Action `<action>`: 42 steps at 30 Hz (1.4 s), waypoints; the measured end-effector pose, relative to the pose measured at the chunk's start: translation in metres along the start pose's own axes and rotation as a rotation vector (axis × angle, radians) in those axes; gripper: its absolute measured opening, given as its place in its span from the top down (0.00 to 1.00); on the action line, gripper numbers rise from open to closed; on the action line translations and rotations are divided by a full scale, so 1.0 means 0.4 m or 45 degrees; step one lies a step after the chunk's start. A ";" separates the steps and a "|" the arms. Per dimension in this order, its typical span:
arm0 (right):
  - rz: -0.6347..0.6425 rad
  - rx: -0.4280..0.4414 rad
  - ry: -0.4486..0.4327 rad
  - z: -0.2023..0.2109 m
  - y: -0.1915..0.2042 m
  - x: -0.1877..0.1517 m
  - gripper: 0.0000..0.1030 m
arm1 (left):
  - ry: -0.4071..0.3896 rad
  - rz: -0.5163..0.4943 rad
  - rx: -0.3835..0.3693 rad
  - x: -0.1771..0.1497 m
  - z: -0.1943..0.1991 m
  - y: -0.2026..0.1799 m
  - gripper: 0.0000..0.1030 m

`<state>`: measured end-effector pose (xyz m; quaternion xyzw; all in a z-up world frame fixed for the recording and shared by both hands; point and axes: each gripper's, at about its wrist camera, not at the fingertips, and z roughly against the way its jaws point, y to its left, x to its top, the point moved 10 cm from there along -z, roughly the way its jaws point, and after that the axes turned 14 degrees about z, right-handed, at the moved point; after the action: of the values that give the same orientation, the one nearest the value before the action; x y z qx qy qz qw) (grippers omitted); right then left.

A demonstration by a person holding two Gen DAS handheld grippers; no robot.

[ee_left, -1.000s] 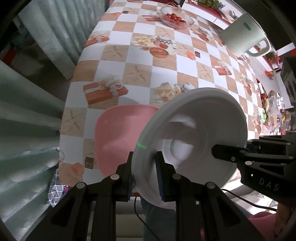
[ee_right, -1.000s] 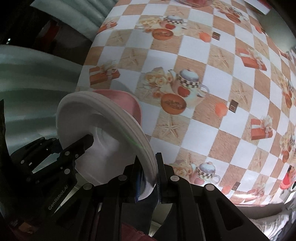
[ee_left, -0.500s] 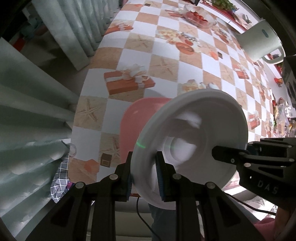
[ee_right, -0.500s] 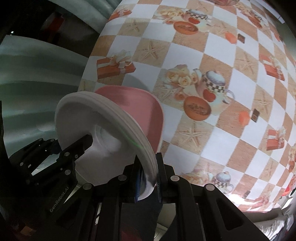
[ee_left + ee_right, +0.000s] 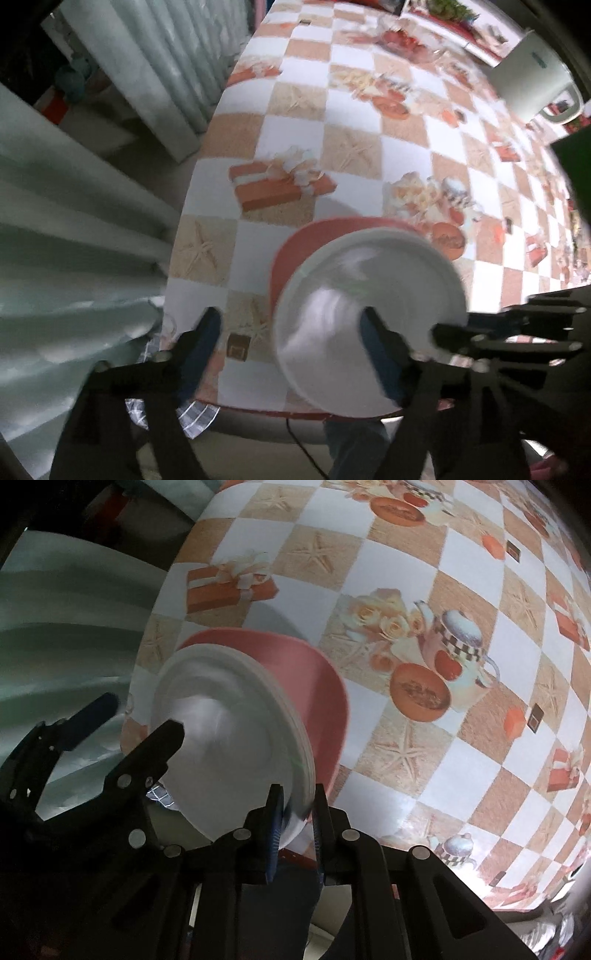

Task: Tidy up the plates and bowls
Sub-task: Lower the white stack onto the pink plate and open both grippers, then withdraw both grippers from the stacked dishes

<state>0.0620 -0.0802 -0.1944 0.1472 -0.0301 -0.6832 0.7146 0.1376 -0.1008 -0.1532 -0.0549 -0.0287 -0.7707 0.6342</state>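
My right gripper is clamped on the near rim of the round white plastic plate, blue pads pinching the edge from both sides, plate tilted up on edge over the table corner

My left gripper has its jaws spread wide, they have just been opening; one blue-padded finger stands clear to the left of the plate over the cloth, the other sits in front of the plate's underside, view blurred so I cannot tell if it touches, no squeeze on the rim

From the right wrist view the left gripper shows as two black fingers, one across the plate's face, one off to the left

White plate hangs just above and partly over the pink plastic bowl-shaped dish, which rests on the table near its corner; pink dish peeks out behind the plate's far edge

Below the table edge a dark trouser leg and a thin black cable

Table is covered with a checkered orange-and-white oilcloth printed with gift boxes, starfish, teapots

Far end: clear glass bowl of red fruit, pale green plastic jug with handle

Left side: grey-green pleated curtain
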 end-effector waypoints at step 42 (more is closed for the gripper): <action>0.088 -0.128 -0.179 0.144 -0.036 -0.035 0.00 | -0.007 -0.069 0.035 -0.073 0.085 -0.016 0.19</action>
<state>0.0331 -0.0764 -0.1409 0.0617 -0.0508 -0.6675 0.7403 0.1386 -0.0673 -0.1228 -0.0475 -0.0426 -0.7869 0.6138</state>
